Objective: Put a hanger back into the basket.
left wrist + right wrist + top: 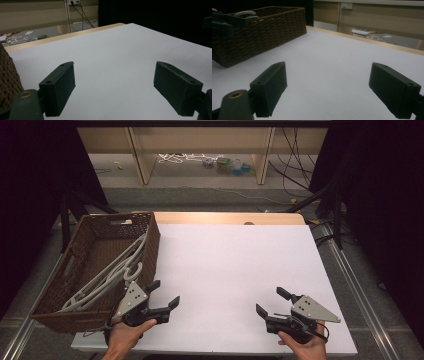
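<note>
A brown wicker basket (87,227) stands at the table's left edge and holds several grey hangers (107,277). My left gripper (163,293) rests low over the white table (230,265) just right of the basket's near corner, jaws wide apart and empty. My right gripper (272,302) sits near the front right of the table, also open with nothing between its jaws. In the left gripper view the gripper (113,87) frames bare white table. In the right gripper view the gripper (328,88) points toward the basket (262,35).
The table's far wooden edge (225,217) borders a floor with cables and small clutter under a shelf unit (200,150). Dark curtains flank both sides. The basket overhangs the table's left edge.
</note>
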`<state>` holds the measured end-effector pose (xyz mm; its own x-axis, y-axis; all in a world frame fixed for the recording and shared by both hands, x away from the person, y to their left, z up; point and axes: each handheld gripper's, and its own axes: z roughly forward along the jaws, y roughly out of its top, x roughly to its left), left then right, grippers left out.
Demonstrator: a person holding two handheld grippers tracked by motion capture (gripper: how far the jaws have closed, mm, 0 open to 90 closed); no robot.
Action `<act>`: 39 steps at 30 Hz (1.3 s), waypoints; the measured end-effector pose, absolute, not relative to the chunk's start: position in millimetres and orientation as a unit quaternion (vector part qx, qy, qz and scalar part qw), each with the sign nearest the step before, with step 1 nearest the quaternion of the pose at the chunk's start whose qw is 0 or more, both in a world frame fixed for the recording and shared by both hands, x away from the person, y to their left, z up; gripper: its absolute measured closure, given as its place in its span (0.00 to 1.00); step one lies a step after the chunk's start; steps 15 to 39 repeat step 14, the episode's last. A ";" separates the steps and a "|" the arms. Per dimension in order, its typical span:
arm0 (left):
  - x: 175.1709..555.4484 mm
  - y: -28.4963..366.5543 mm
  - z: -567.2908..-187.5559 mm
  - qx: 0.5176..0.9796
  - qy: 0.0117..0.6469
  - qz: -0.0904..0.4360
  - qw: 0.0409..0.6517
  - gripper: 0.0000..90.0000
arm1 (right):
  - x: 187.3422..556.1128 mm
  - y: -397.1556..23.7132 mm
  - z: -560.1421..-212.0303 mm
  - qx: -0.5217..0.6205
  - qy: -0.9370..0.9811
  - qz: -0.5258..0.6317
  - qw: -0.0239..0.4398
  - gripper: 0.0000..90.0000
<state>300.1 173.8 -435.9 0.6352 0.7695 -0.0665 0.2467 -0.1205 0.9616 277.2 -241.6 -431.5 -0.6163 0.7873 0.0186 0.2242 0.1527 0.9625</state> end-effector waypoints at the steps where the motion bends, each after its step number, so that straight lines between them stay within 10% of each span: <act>1: 299.9 174.3 -435.9 0.712 0.359 0.235 0.556 0.19 | 277.1 -241.7 -431.4 0.354 0.714 0.546 0.258 0.17; 39: 300.8 175.3 -436.6 0.713 0.360 0.230 0.557 0.19 | 277.4 -241.8 -431.8 0.358 0.713 0.544 0.261 0.17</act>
